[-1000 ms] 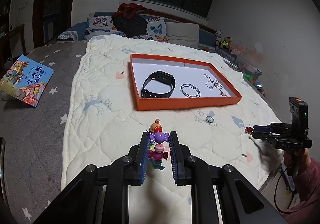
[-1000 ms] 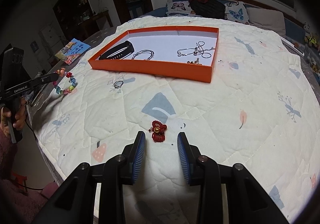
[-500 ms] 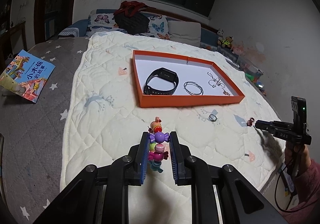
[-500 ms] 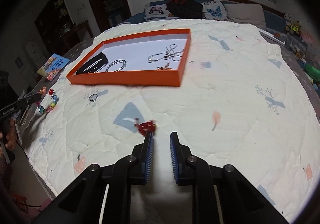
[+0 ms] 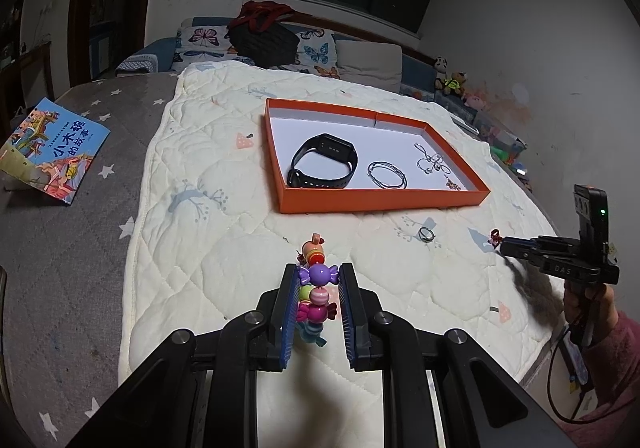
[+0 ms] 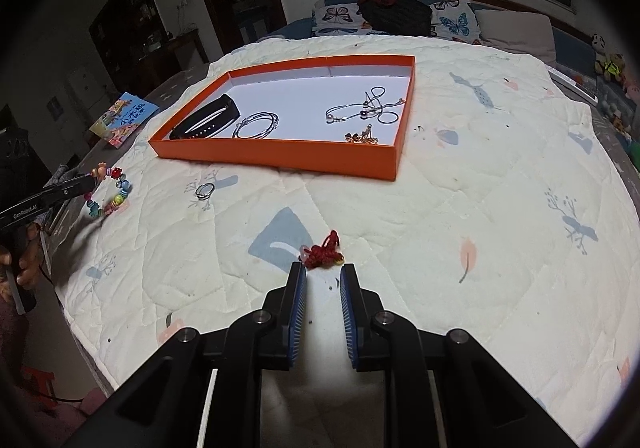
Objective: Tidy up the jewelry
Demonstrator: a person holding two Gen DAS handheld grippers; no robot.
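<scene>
While the left tongs [image 5: 319, 280] stand narrow, clamped on the candy-bead bracelet [image 5: 315, 290] so that its beads stack between the blue pads and poke out past the tips, the right tongs [image 6: 323, 273] have just been closing and now pinch the red knotted charm [image 6: 323, 253] at their very tips, most of the knot sticking out in front of them. Both pieces appear to be lifted clear of the quilt [image 6: 480, 208] on the bed, though for the charm that is hard to be sure of from its own view.

The step in hand looks like the carry: two loose pieces picked up, neither yet put away. The orange tray [image 5: 384, 200] lies ahead of both tongs, well apart from them, and already holds the black watch band [image 5: 322, 166], the wire bangles [image 5: 387, 181], a thin necklace [image 5: 430, 163] and some small gold bits in the corner nearest the right tongs. A silver ring [image 5: 426, 234] lies on the quilt between the two tongs and the tray's near wall, not yet collected.

The next move probably calls for bringing each piece forward over the tray wall and lowering it onto bare white floor before the tongs part. The charm's hold looks slight, so a gentle carry would be wise.
</scene>
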